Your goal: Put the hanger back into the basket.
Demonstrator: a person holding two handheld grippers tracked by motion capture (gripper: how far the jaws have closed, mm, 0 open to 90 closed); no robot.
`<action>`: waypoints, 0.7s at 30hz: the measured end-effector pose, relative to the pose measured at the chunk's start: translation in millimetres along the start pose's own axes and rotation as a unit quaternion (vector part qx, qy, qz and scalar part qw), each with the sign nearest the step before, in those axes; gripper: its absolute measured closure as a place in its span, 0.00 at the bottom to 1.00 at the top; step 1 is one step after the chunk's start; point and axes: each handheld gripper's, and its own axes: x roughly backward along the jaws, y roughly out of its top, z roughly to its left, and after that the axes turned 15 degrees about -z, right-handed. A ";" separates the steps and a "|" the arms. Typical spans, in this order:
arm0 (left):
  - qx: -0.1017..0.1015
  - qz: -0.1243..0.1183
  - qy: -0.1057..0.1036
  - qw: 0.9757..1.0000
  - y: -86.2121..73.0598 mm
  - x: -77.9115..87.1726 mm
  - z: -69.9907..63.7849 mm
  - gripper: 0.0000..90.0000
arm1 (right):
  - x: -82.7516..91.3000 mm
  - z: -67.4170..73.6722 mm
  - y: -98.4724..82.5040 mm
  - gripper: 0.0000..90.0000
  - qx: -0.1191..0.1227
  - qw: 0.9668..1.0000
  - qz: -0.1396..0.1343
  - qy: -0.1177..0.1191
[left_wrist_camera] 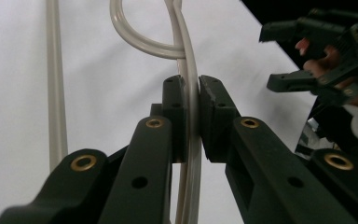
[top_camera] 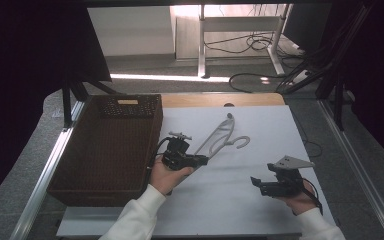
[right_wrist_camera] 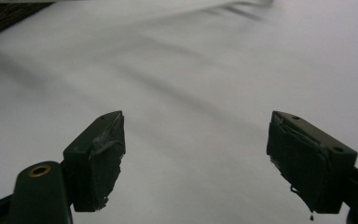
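left gripper (left_wrist_camera: 192, 116): clamped on the hanger's thin bar
hanger (top_camera: 221, 136): over the white sheet (top_camera: 260, 200), beside the wicker basket (top_camera: 105, 150)
right gripper (right_wrist_camera: 196, 158): jaws spread wide, nothing between them

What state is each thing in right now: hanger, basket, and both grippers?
Hanger: clamped at one arm, tilted up off the white sheet.
Basket: upright, open-topped, nothing visible inside.
Left gripper: shut on the hanger.
Right gripper: open, holding nothing, above the sheet.

Hanger (left_wrist_camera: 189, 70) hook perhaps cropped above
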 end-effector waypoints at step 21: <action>0.014 -0.061 -0.033 0.997 28.5 44.4 1.1 0.91 | 0.6 -0.9 -0.6 0.22 0.003 1.000 0.001 -0.007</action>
